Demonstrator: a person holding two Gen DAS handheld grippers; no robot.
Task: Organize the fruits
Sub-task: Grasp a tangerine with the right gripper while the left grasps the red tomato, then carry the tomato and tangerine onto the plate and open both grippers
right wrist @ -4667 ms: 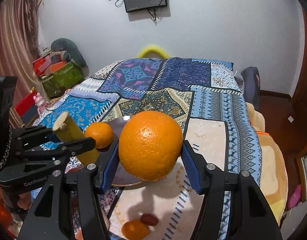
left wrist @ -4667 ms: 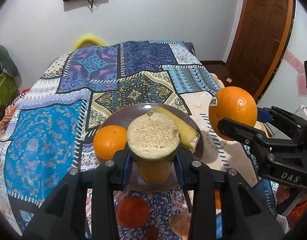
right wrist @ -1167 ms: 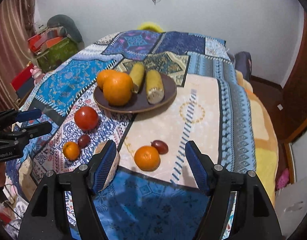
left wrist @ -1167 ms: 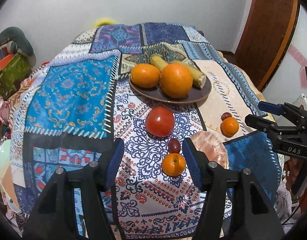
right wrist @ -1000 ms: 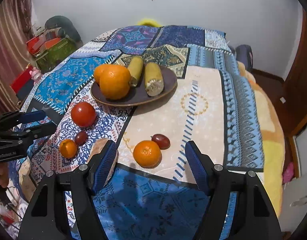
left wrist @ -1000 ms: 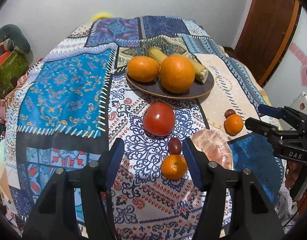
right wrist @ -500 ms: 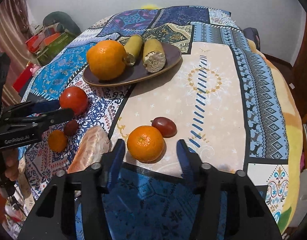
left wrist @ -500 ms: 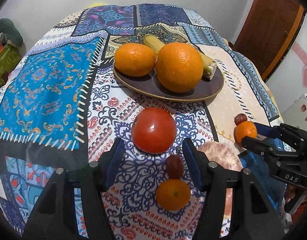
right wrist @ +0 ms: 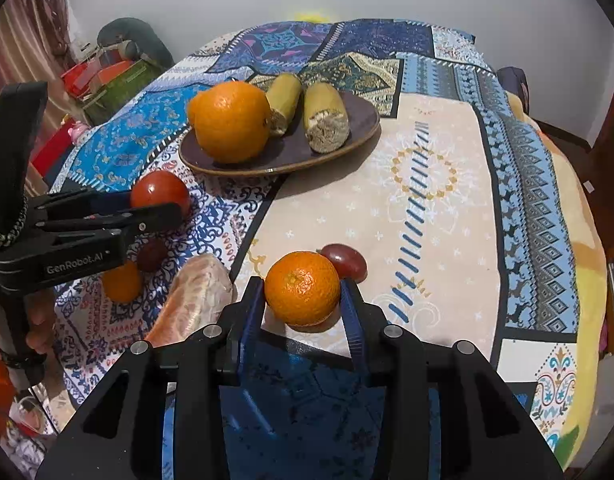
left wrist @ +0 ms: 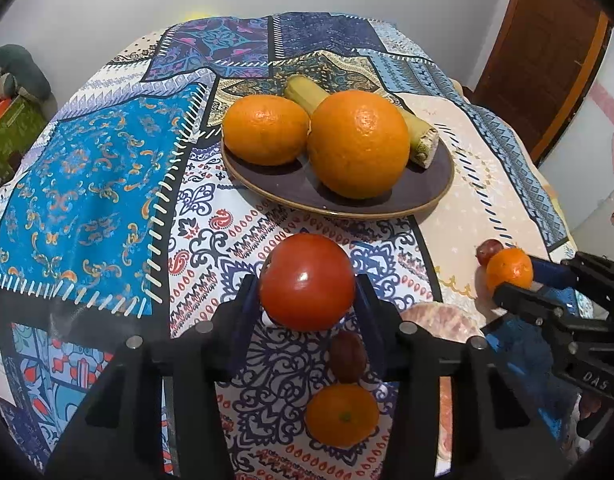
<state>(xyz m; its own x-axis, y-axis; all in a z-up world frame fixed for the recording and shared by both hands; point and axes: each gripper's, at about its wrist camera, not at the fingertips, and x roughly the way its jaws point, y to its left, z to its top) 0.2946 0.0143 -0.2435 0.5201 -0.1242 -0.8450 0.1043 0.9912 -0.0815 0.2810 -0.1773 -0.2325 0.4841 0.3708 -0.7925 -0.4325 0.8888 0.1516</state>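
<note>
A red tomato [left wrist: 307, 282] sits on the patterned cloth between the blue pads of my left gripper [left wrist: 305, 286]. The jaws are closing and both pads touch its sides. A small orange [right wrist: 303, 288] lies between the pads of my right gripper [right wrist: 302, 286], whose jaws are also closing, with the pads against the fruit. A brown plate [left wrist: 435, 184] farther back holds a big orange [left wrist: 357, 144], a second orange [left wrist: 265, 130] and two sugarcane pieces [right wrist: 327, 120]. From the right wrist view, the left gripper [right wrist: 159, 204] shows at the tomato [right wrist: 161, 190].
Under the left gripper lie a dark red fruit [left wrist: 347, 356] and another small orange [left wrist: 341, 414]. A peeled pink citrus segment [right wrist: 203, 292] rests between the grippers. A second dark red fruit [right wrist: 345, 262] touches the held orange. A hand [right wrist: 39, 324] is at the left edge.
Both grippers came forward and down onto the fruit. The left jaws narrowed around the tomato, the right jaws around the small orange. The sugarcane and big orange held earlier now lie on the plate.
</note>
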